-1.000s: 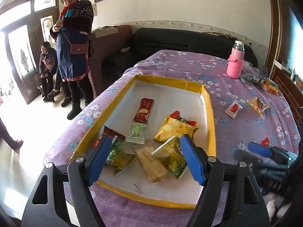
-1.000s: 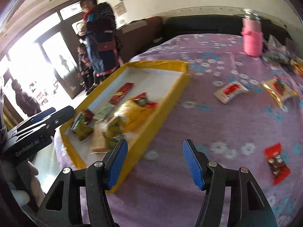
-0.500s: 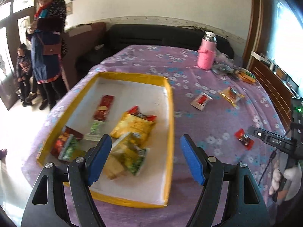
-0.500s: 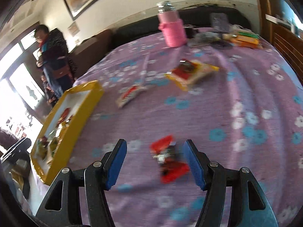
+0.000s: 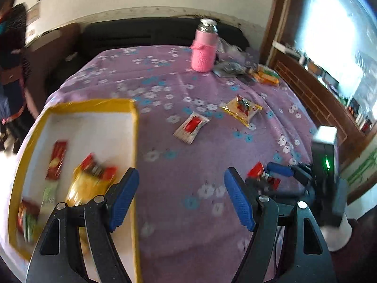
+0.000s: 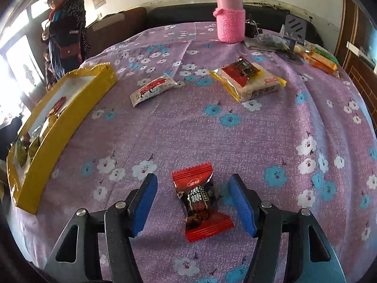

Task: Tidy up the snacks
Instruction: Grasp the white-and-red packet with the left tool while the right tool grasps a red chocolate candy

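A red and black candy (image 6: 199, 198) lies on the purple floral cloth between the open jaws of my right gripper (image 6: 193, 202), which is low over it. The candy also shows in the left wrist view (image 5: 260, 173), beside the right gripper (image 5: 280, 172). My left gripper (image 5: 180, 197) is open and empty above the cloth, by the right rim of the yellow tray (image 5: 134, 127). The tray (image 6: 59, 122) holds several snack packets. A white and red packet (image 6: 153, 88) and a yellow-edged rice cracker pack (image 6: 249, 80) lie on the cloth farther back.
A pink knit-covered bottle (image 6: 231, 16) stands at the far edge, with orange packs (image 6: 321, 59) and grey clutter (image 6: 268, 41) to its right. A person (image 6: 64, 30) stands beyond the table on the left. A wooden cabinet (image 5: 322, 99) runs along the right.
The left gripper has swung right, from over the tray to the cloth beside it. The right gripper has swung right and come down around the red candy.
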Demonstrator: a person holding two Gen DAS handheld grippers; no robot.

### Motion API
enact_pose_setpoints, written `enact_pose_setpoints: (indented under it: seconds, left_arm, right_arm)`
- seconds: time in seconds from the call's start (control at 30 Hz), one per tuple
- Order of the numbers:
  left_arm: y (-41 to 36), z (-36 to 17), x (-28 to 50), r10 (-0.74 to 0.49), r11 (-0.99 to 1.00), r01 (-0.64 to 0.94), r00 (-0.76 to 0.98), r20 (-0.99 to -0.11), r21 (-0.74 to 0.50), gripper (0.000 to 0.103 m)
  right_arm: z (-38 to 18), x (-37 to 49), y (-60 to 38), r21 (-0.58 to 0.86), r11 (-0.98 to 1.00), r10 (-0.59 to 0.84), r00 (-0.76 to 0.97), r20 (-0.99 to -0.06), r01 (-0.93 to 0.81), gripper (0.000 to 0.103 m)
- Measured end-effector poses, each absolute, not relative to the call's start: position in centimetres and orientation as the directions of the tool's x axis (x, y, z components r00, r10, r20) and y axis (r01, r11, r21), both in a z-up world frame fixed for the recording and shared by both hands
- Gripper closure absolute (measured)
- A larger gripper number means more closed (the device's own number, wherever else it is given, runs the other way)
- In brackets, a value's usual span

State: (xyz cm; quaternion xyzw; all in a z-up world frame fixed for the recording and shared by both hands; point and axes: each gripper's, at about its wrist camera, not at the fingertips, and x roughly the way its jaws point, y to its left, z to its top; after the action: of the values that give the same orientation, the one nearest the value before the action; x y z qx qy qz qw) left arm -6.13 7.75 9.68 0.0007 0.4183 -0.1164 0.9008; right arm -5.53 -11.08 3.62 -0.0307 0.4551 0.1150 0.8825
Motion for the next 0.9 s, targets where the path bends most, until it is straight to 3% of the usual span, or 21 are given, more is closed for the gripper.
enact_pose_setpoints:
  seconds: [0.07,0.1,0.13,0.27,0.43,0.67,0.7,0.73,0.77,0.8,0.9]
  left_arm:
    - [6.5,9.2,-3.8,-0.211,0.966,0.246,0.601,-0.771,-0.073,0.028]
    - [5.6,8.8,-2.5,-0.216,0.962,0.267,0.588,-0.78,-0.065,0.028]
    - [5.1,8.4,-1.7,-0.215,0.959,0.277,0.576,-0.789,-0.059,0.028]
    - [3.1,6.3,2.4,-0.185,0.954,0.297,0.528,-0.829,-0.024,0.028]
    - [1.5,3.6,6.8,-0.129,0.955,0.296,0.494,-0.86,0.027,0.028]
    - [-0.2,1.3,8.9,-0.103,0.935,0.344,0.494,-0.863,0.086,0.028]
    - [-0.2,1.2,8.9,-0.106,0.932,0.353,0.49,-0.865,0.086,0.03]
    - [-0.2,1.3,8.8,-0.123,0.929,0.362,0.488,-0.864,0.073,0.044]
    - [-0.2,1.3,8.7,-0.168,0.923,0.383,0.469,-0.867,0.029,0.064]
    - [-0.2,1.5,8.5,-0.171,0.921,0.388,0.472,-0.865,0.03,0.072]
    - [-0.5,1.5,7.5,-0.148,0.918,0.392,0.478,-0.865,0.059,0.075]
  right_arm:
    - [3.5,-5.8,-10.8,-0.011,0.972,0.131,0.58,-0.804,-0.235,0.053]
    - [3.6,-5.9,-10.7,-0.016,0.969,0.136,0.586,-0.799,-0.246,0.067]
    - [3.7,-5.8,-10.7,-0.011,0.969,0.139,0.583,-0.8,-0.247,0.07]
    - [3.6,-5.5,-11.8,0.029,0.974,0.161,0.602,-0.782,-0.224,0.072]
    - [3.7,-5.1,-13.9,0.169,0.967,0.251,0.602,-0.758,-0.189,0.084]
    - [3.7,-5.0,-14.4,0.22,0.957,0.291,0.591,-0.752,-0.192,0.084]
    - [3.7,-4.9,-14.4,0.23,0.954,0.3,0.586,-0.753,-0.194,0.081]
    - [3.7,-4.9,-14.5,0.234,0.953,0.304,0.584,-0.753,-0.194,0.08]
    - [3.7,-4.9,-14.5,0.235,0.952,0.307,0.581,-0.754,-0.197,0.08]
    - [3.8,-5.0,-14.4,0.24,0.949,0.314,0.578,-0.753,-0.204,0.074]
    - [3.8,-5.2,-13.5,0.205,0.95,0.306,0.578,-0.756,-0.235,0.062]
